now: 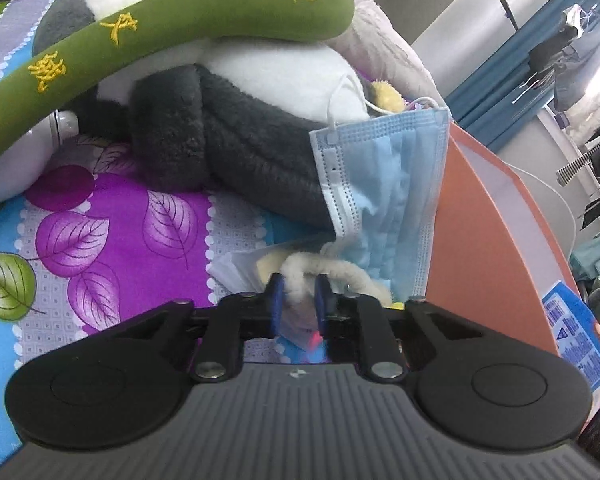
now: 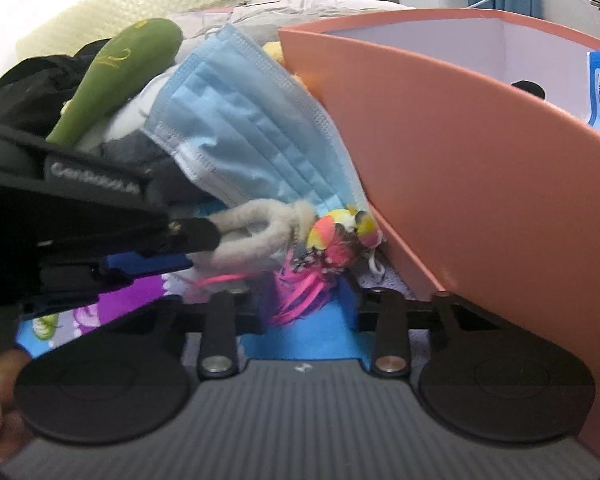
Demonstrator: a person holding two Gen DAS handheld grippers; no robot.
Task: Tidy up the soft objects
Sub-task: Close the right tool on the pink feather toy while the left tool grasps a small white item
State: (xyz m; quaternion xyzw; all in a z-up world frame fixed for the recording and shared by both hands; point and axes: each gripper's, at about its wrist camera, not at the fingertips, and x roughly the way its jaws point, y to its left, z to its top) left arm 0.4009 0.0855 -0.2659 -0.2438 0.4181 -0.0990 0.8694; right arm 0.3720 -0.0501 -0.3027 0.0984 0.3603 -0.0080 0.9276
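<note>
left claw tilted down, clenched on fuzzy cream loop, right claw tilted down, released around pink strands, beside orange box

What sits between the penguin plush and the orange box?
The blue face mask, leaning against the orange box and covering the penguin plush on that side; both wrist views show it.

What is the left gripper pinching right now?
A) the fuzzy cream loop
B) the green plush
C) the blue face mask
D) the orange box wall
A: the left gripper has its blue pads closed on the fuzzy cream loop, below the hanging face mask.
</note>
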